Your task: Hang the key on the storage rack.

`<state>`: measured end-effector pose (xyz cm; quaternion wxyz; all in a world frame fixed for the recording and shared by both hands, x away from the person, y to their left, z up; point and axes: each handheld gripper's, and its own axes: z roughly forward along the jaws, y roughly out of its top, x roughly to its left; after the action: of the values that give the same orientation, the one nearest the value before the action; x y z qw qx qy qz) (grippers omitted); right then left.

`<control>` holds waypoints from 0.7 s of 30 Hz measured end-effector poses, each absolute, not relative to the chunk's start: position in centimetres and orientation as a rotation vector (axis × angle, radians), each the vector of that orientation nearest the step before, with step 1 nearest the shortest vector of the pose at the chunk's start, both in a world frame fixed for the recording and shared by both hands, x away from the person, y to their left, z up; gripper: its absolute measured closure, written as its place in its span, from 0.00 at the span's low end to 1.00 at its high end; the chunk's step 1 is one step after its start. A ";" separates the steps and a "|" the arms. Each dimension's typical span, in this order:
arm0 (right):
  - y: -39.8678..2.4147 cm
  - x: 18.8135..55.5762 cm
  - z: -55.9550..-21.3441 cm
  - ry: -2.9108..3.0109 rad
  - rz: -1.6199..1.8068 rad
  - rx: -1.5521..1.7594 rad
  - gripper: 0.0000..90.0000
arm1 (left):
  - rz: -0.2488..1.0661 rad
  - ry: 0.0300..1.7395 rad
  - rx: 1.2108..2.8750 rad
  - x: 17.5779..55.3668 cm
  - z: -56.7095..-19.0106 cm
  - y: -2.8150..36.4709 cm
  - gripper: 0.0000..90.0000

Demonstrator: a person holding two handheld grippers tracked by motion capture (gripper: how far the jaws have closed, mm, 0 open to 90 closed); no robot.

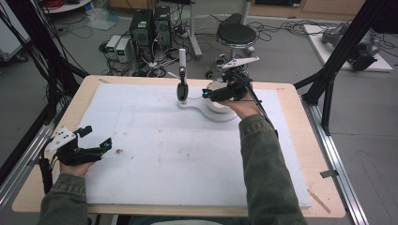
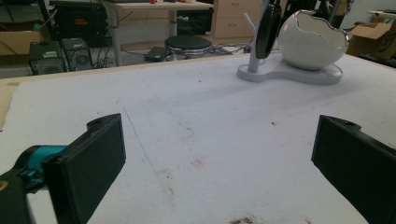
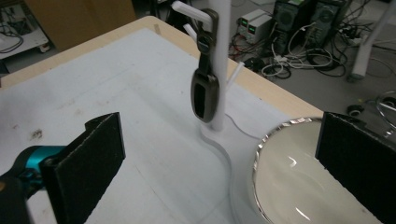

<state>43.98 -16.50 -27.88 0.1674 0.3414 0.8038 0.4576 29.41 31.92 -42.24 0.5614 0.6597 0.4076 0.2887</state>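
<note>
A white stand (image 1: 191, 106) sits at the far middle of the white foam mat (image 1: 155, 154). A dark key fob (image 1: 182, 89) hangs from a peg on the stand's upright post (image 3: 219, 60). An egg-shell shaped white bowl (image 2: 310, 42) rests on the stand's base beside the post. My right gripper (image 1: 210, 95) hovers open over the bowl's rim (image 3: 280, 140), and the key fob (image 3: 204, 93) hangs ahead of it, between the jaws' lines. My left gripper (image 1: 97, 137) is low over the mat's left side, open and empty, far from the stand (image 2: 289, 74).
The wooden table (image 1: 291, 89) edges the mat on all sides. Behind the table are a black stool (image 1: 236, 33), computer towers (image 1: 150, 26) and tangled cables on the floor. Black frame posts (image 1: 342, 51) rise at both sides.
</note>
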 end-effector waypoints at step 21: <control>-22.2 39.1 -30.4 2.094 1.374 0.977 0.01 | 0.677 0.975 1.545 28.9 -42.3 32.0 0.04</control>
<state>39.11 -22.24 -30.41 0.2249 0.3542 0.7589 0.4980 28.88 31.99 -42.35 0.5617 0.6561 0.4140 0.2874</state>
